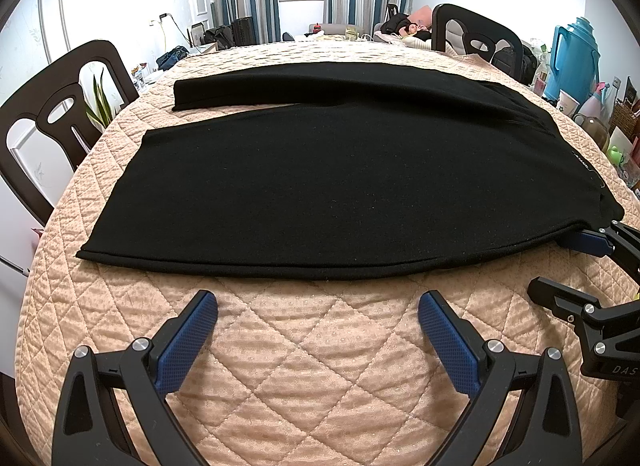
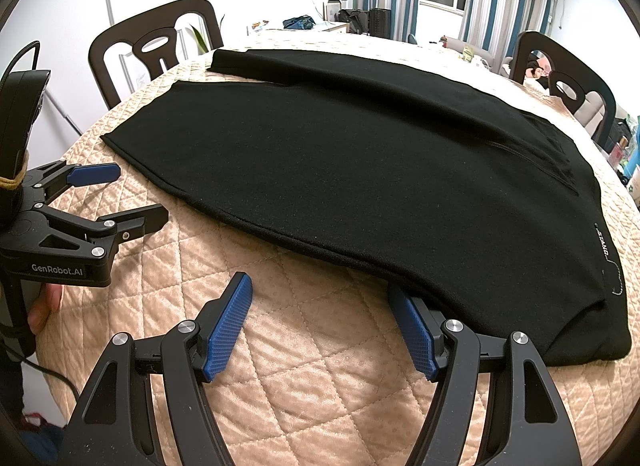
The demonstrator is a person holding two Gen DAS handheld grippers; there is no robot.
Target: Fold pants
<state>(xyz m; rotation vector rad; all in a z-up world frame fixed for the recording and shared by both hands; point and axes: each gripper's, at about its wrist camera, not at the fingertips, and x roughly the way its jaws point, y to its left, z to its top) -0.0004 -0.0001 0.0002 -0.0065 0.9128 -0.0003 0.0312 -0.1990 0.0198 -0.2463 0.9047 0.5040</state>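
Black pants (image 1: 340, 169) lie flat on the quilted peach table cover (image 1: 320, 366), legs reaching left and waist at the right with a small white label (image 2: 602, 244). The two legs are spread apart at the cuffs. My left gripper (image 1: 318, 302) is open just short of the near leg's edge, with only the cover between its fingers. My right gripper (image 2: 318, 286) is also open near the waist end; its right finger (image 2: 412, 330) touches the pants' near edge. Each gripper shows in the other view: the right gripper (image 1: 551, 265) and the left gripper (image 2: 140, 191).
Dark wooden chairs (image 1: 60, 117) (image 1: 476, 33) stand at the table's left and far sides. A blue jug (image 1: 574, 53), cups and small items crowd the right. A person lies on a sofa (image 1: 412, 31) far back. A hand (image 2: 44, 302) holds the left gripper.
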